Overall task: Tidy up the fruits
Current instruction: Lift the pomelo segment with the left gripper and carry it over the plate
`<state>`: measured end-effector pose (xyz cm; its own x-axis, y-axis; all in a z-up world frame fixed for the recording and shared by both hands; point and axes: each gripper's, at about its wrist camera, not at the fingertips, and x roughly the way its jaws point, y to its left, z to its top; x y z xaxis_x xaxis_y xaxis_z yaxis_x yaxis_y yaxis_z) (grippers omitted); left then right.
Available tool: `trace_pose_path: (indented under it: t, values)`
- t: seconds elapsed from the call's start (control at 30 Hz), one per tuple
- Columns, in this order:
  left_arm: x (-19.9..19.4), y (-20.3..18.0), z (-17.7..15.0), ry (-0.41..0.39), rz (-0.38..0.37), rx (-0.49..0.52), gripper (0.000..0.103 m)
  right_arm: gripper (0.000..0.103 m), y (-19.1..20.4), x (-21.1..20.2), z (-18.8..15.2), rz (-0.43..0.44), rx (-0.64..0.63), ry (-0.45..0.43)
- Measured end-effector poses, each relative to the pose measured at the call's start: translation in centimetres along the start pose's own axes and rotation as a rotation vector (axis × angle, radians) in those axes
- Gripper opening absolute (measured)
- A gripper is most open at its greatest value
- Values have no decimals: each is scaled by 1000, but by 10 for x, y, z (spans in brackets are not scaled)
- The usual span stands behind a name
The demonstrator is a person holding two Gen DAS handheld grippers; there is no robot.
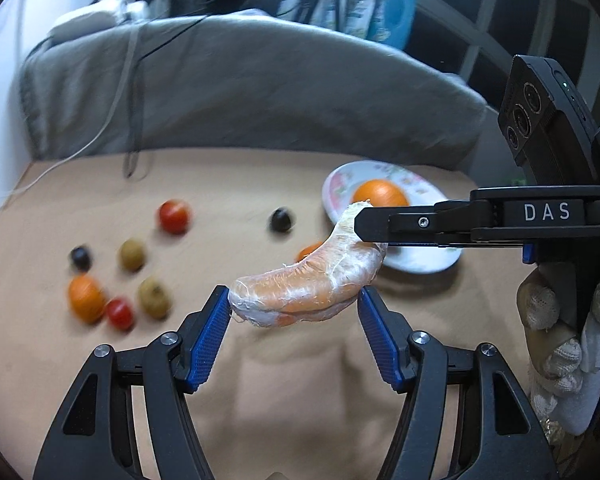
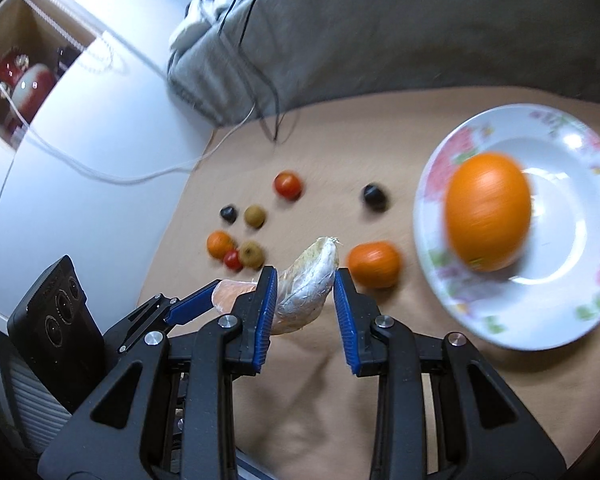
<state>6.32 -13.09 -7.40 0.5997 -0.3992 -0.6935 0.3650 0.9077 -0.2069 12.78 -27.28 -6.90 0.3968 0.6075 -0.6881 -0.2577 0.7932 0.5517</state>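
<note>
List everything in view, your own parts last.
peeled curved orange segment: one, orange with white pith, in the air, gripped at both ends
floral ceramic plate: one, white with pink flowers, right on the cloth
large orange: one, orange, on the plate
small oranges: two, orange, one beside the plate, one in the left cluster
cherry tomatoes: two, red, on the cloth
dark round fruits: two, near black, on the cloth
brownish-green round fruits: two, left cluster
beige cloth: one, under everything
grey blanket: one, behind the cloth
left tool: shut on the segment's orange end
right tool: shut on its white end
gloved hand: one, white knit, on the right tool
</note>
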Motion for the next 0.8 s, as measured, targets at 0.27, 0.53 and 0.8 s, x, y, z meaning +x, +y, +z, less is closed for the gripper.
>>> trace_pose_path:
  t: [0.27,0.53,0.8]
  values:
    - [31,-44,31,-14,-50,75,65,31,-41,-48,15,-44,49,-85]
    - [55,-79,53,-16,-97,101,65,31,-81,-79,29,-78,98,-137]
    - [78,-101,65,-4,-102,117,65,31,-117,-87,52,-107,126,-143]
